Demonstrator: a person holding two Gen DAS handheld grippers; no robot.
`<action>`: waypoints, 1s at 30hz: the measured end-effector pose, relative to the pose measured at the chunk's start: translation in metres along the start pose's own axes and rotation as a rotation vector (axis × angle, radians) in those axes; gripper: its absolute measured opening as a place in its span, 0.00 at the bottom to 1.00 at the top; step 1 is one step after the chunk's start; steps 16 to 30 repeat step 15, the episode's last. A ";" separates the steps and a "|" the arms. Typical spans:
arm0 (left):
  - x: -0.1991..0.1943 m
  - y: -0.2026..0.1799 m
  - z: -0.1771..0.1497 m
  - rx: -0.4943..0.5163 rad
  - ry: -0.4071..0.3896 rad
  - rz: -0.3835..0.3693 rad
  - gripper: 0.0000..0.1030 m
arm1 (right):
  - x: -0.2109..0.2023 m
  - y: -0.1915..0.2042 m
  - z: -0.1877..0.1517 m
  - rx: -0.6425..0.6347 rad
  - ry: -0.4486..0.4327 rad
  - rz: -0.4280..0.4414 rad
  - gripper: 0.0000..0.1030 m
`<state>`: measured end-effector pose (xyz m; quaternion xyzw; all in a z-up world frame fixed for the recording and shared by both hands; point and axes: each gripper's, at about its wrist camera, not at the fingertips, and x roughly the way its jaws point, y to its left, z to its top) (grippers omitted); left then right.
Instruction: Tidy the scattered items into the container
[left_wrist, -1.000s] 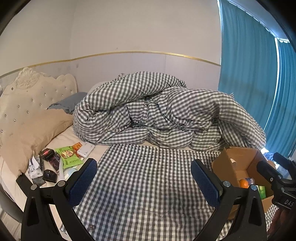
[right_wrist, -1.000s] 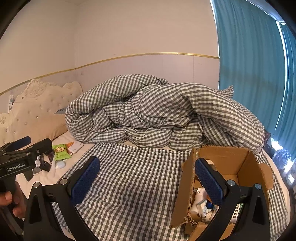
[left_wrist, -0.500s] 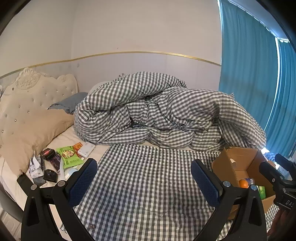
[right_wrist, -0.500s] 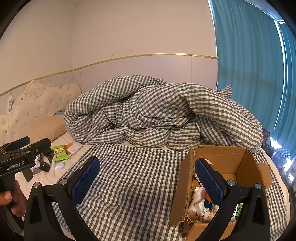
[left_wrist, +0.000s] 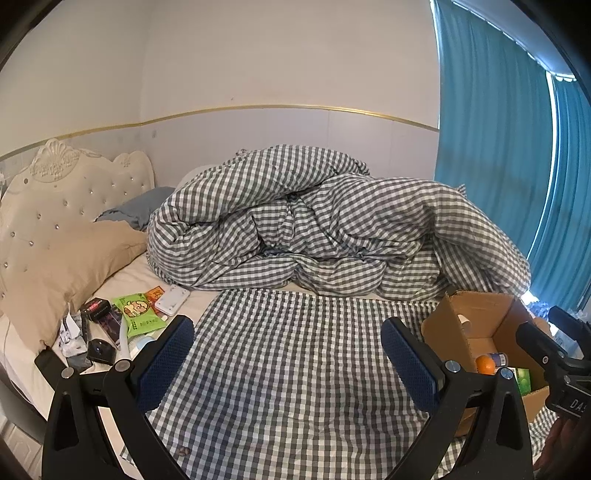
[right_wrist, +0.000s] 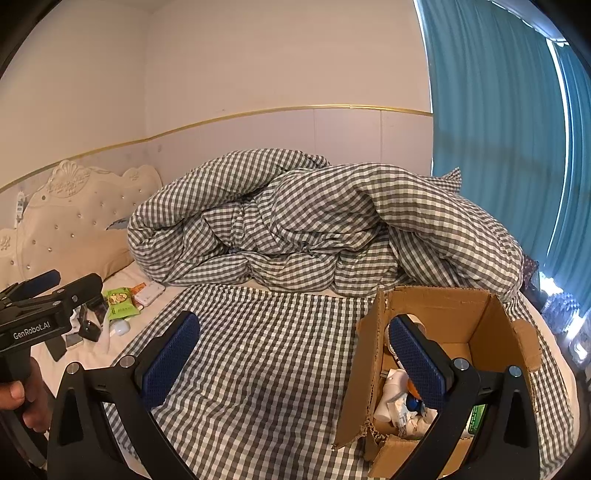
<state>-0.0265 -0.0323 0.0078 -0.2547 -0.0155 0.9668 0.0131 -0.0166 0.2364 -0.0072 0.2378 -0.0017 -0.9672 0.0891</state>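
The bed carries a bunched checked duvet far, a checked cloth near, a cardboard box right, scattered small items left beside a beige pillow.

Open brown cardboard box stands lower right, already holding bottles; scattered packets and small gadgets lie lower left, beside the pillow.

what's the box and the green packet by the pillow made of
The box looks like plain brown corrugated cardboard, matte, with a ragged torn edge on its near flap. The green packet seems to be thin glossy plastic film: printed, slightly crinkled, catching light.
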 end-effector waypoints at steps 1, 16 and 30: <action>0.000 0.000 0.000 0.000 0.000 -0.001 1.00 | 0.000 -0.001 0.000 0.002 0.001 0.001 1.00; -0.004 -0.005 -0.003 -0.021 0.009 -0.019 1.00 | -0.002 -0.007 -0.004 0.014 0.005 0.005 1.00; -0.004 -0.005 -0.003 -0.021 0.009 -0.019 1.00 | -0.002 -0.007 -0.004 0.014 0.005 0.005 1.00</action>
